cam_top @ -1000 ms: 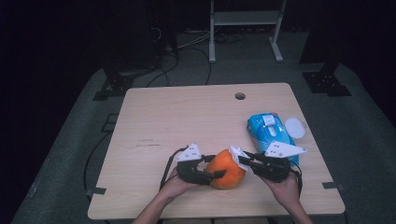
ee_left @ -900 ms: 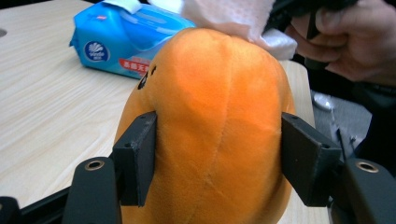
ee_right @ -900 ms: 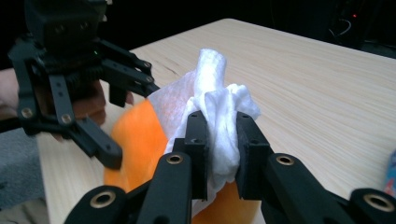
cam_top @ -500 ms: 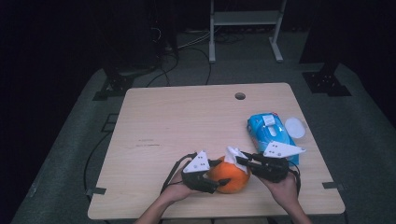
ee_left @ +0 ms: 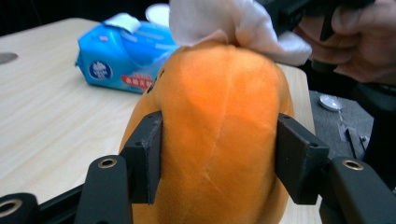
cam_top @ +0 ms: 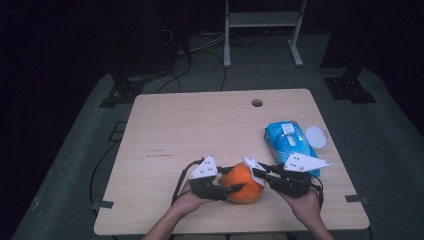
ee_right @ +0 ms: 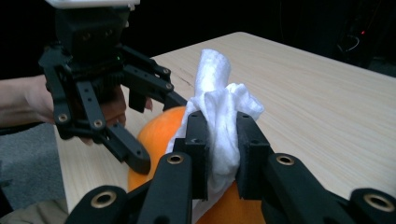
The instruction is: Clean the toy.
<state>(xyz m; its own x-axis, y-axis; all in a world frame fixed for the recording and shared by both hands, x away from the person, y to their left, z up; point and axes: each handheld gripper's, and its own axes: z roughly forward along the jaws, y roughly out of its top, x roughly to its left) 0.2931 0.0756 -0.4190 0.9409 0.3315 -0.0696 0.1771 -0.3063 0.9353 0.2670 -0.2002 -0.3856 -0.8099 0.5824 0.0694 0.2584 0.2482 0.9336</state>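
Down at the near edge of the table (cam_top: 165,125), the left gripper (cam_top: 227,188) has just been closing its jaws, and they now squeeze the orange plush toy (cam_top: 243,183) from both sides. The right gripper (cam_top: 260,172) pinches a white wipe (ee_right: 219,116) against the toy's top. Farther back on the right lies a blue wipes pack (cam_top: 289,143), with a white lid (cam_top: 315,135) just beside it.

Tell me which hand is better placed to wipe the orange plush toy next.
The right. The right gripper already pinches the white wipe between its fingers, resting on top of the orange plush toy. The left gripper has just been closing on the toy's sides, so it steadies it.
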